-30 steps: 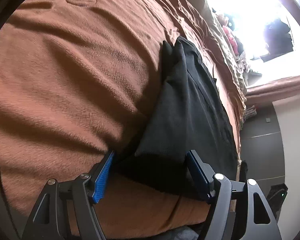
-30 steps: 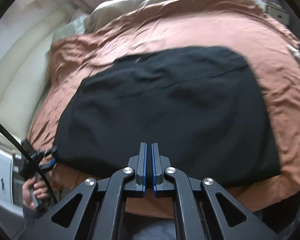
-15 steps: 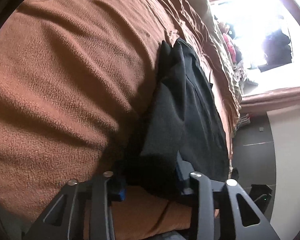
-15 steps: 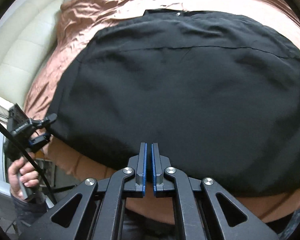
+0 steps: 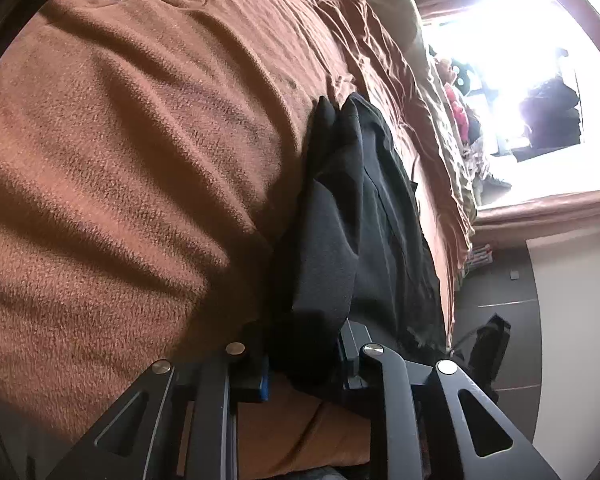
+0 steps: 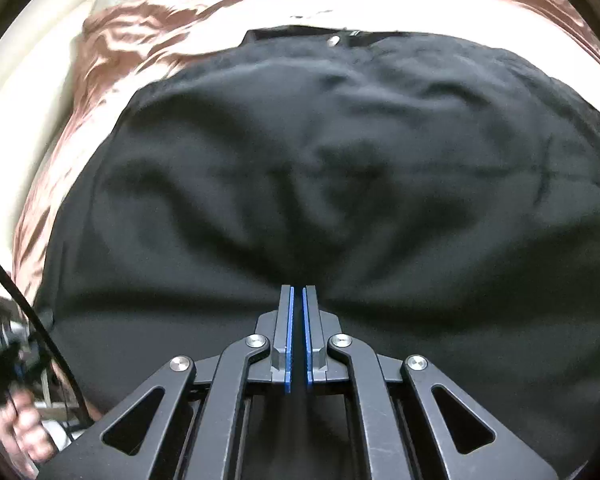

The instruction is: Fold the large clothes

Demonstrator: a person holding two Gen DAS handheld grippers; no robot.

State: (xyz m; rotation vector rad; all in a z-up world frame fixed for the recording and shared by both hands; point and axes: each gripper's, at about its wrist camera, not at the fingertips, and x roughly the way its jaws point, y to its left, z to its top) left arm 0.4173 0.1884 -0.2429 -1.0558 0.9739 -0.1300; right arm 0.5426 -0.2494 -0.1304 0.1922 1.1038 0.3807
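Bed: brown blanket [image 5: 148, 168], rumpled.
Window [image 5: 512, 60]: beyond bed's far end, glaring daylight.
Floor [image 5: 496, 280]: dark tile beside bed.

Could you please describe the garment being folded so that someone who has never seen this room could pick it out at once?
Start from the wide bed covered by a rust-brown fleece blanket. Spread flat across it lies a large black fabric garment, its near corner bunched between the closing jaws of the left gripper, the shut right gripper at its near edge. It is the only black cloth on the bed, with a small silver button at its far edge.
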